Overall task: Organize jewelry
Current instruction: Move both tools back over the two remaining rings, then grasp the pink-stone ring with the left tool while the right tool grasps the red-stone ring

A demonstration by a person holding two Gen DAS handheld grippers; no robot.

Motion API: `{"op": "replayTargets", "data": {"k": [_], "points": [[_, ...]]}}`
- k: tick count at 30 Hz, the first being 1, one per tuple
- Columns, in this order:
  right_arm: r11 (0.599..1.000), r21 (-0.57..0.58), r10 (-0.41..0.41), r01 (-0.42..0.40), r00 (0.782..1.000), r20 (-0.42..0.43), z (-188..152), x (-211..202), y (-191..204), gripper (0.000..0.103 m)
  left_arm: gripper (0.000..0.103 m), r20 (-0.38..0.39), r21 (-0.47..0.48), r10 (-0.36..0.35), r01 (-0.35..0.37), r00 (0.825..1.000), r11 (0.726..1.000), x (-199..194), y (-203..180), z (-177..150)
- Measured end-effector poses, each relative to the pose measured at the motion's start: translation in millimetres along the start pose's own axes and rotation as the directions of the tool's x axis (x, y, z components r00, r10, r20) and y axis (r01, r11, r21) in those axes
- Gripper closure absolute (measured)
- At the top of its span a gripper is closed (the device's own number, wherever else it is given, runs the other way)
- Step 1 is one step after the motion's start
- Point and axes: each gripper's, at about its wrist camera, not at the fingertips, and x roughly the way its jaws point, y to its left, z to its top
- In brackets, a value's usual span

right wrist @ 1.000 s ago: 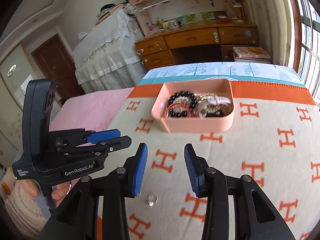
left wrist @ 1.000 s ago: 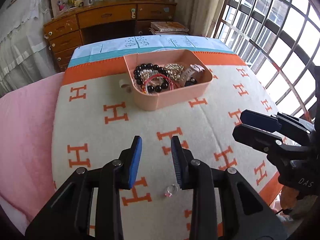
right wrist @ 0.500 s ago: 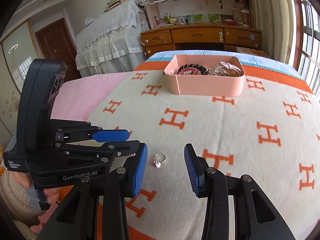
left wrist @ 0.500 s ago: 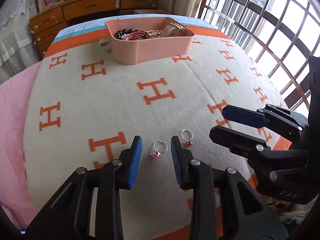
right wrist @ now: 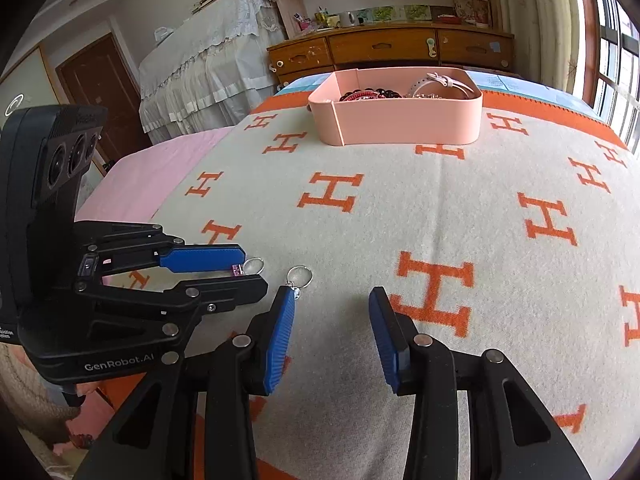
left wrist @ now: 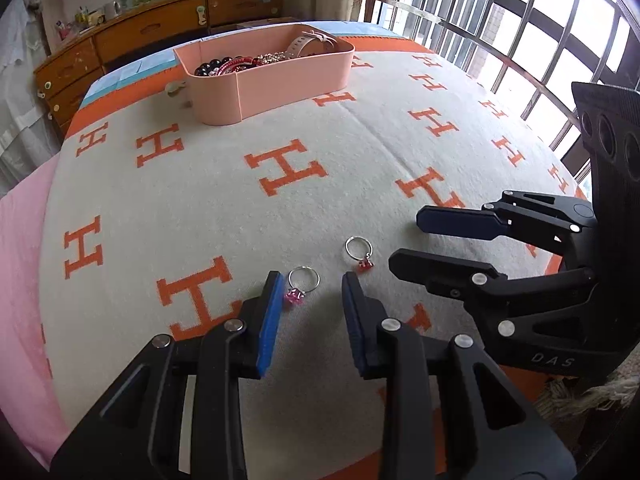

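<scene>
Two silver rings lie on the cream blanket with orange H's. The pink-stone ring (left wrist: 303, 282) (right wrist: 253, 266) rests on the blanket between the fingertips of my left gripper (left wrist: 312, 284) (right wrist: 254, 268), which is open and not pressing it. The red-stone ring (left wrist: 359, 251) (right wrist: 300, 276) lies just ahead of the left fingertip of my right gripper (right wrist: 331, 294) (left wrist: 406, 238), also open and holding nothing. Both grippers sit low over the blanket, side by side. A pink tray (left wrist: 280, 88) (right wrist: 400, 128) farther back holds bead bracelets and a watch strap.
A small beige item (left wrist: 175, 88) lies left of the tray. The blanket (left wrist: 240, 200) ends in an orange border near me, with a pink sheet (left wrist: 20, 280) to the left. A wooden desk (right wrist: 380, 48) stands behind and a barred window (left wrist: 520, 40) on the right.
Both grippers have come down and closer to the blanket. The two rings, first under and behind the fingers, now lie at the fingertips. The jaws look unchanged.
</scene>
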Motion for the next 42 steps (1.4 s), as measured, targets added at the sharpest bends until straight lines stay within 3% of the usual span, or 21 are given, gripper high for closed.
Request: {"op": "replayTargets", "data": {"k": [6, 13, 21, 29, 36, 42], "points": [[1.000, -0.004, 0.006, -0.006, 1.000, 0.003, 1, -2, 1, 0.060, 0.077, 0.018, 0.021, 0.020, -0.020, 1.000, 1.000, -2, -3, -5], [1.000, -0.009, 0.004, -0.004, 1.000, 0.005, 1, -1, 3, 0.060, 0.095, 0.044, -0.013, 0.066, -0.066, 0.997, 0.998, -4, 0, -10], [0.999, -0.042, -0.007, 0.007, 1.000, -0.003, 2, 2, 9, 0.060, 0.095, 0.069, -0.104, 0.089, -0.082, 0.994, 0.991, -10, 6, -16], [0.991, -0.134, 0.024, -0.028, 0.999, -0.038, 3, 12, 37, 0.060, 0.095, 0.130, -0.227, 0.046, -0.016, 0.990, 0.974, -35, 21, -22], [0.985, -0.174, -0.026, 0.017, 0.999, -0.045, 8, 22, 52, 0.061, 0.095, 0.149, -0.266, 0.026, 0.014, 0.988, 0.964, -44, 27, -30], [0.971, -0.221, -0.098, 0.088, 0.995, -0.032, 13, 30, 59, 0.075, 0.095, 0.152, -0.295, 0.015, 0.031, 0.988, 0.955, -43, 34, -34]]}}
